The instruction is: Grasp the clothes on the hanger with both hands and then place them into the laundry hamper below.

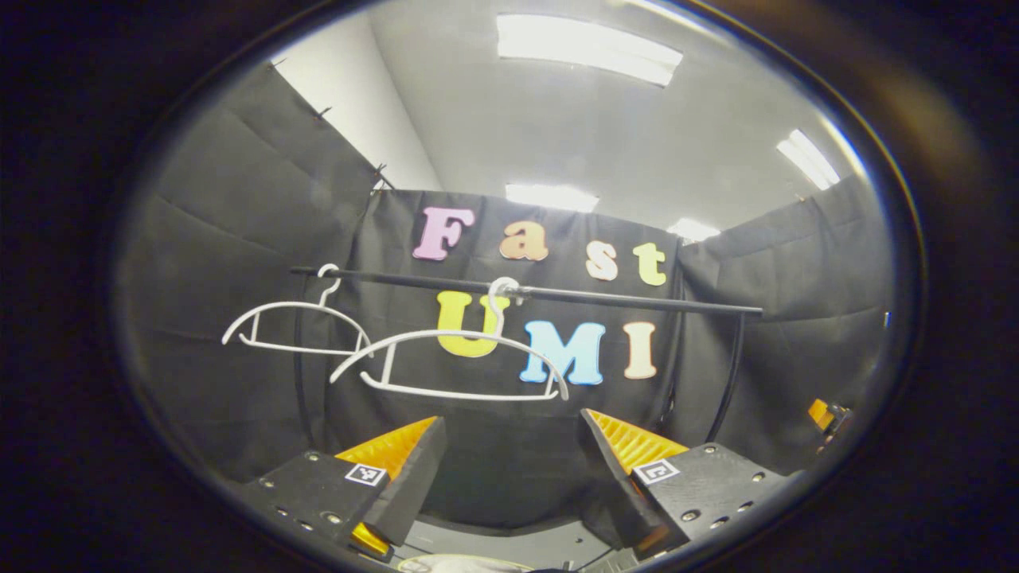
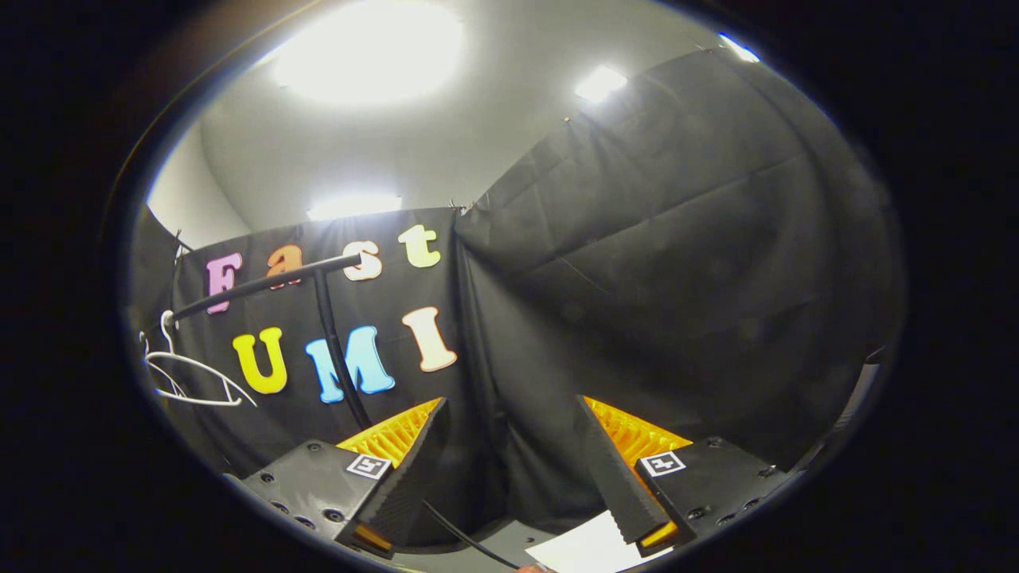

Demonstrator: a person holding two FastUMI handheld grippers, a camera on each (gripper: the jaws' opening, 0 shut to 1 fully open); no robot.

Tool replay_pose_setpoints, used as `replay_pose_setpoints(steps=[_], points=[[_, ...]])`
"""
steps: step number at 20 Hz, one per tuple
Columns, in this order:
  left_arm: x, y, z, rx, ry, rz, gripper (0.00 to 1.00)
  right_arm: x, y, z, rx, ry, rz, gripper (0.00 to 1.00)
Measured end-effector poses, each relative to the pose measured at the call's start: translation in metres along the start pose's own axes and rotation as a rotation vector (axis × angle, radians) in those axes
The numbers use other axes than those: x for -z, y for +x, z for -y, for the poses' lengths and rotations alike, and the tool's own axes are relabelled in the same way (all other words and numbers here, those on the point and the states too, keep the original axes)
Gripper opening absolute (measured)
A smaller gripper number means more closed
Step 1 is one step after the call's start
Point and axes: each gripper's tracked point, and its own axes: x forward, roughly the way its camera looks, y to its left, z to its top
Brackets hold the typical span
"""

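Two white hangers (image 1: 446, 362) hang bare on the black rail (image 1: 621, 298), so the clothes look already removed. No garment or hamper is visible to confirm placement. The left gripper (image 1: 509, 469) and right gripper (image 2: 509, 469) both hold their jaws apart, empty.

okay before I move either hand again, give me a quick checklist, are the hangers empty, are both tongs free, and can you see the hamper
1. Near hanger bare: ok, no clothes on it.
2. Far hanger bare: ok.
3. Both hangers hooked on the rail: ok.
4. Left tongs open and holding nothing: ok.
5. Right tongs open and holding nothing: ok.
6. Clothes landed in the hamper: cannot tell; these views point up at the booth wall.
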Motion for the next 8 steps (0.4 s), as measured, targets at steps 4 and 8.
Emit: replay_pose_setpoints(steps=[4,8], points=[[0.017,-0.010,-0.028,-0.016,-0.021,-0.045,0.97,0.003,-0.013,-0.001,0.022,-0.021,0.003,0.98],[0.021,-0.020,-0.039,0.011,-0.004,-0.034,0.96,0.001,-0.026,-0.022,0.002,-0.047,0.019,0.92]])
